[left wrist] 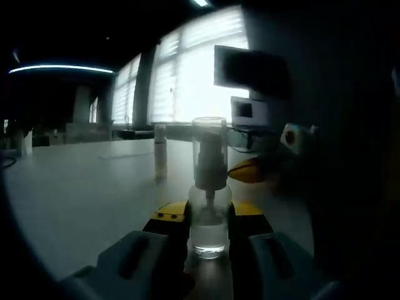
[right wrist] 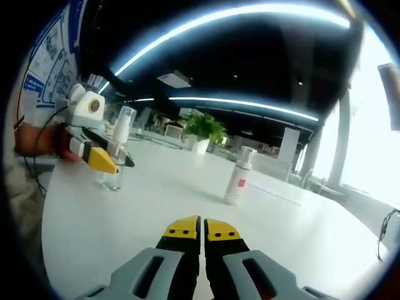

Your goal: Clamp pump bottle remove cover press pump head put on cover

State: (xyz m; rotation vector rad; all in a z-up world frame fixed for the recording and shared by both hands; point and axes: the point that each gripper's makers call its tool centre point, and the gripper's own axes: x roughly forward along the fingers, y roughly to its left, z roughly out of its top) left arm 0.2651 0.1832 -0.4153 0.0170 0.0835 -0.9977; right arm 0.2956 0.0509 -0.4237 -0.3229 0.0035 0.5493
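The left claw is clamped on the pump bottle standing on the desk; the right claw is together, well apart. Pulling the clear cover may tip the bottle if the clamp is loose.

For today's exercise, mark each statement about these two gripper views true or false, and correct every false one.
1. The left gripper is clamped on the clear pump bottle. True.
2. The bottle's clear cover has already been removed. False: it still sits over the pump head.
3. The right gripper holds the cover. False: its jaws are shut together on nothing.
4. A second white bottle stands on the white table. True.
5. The clamped bottle lies on its side. False: it stands upright.
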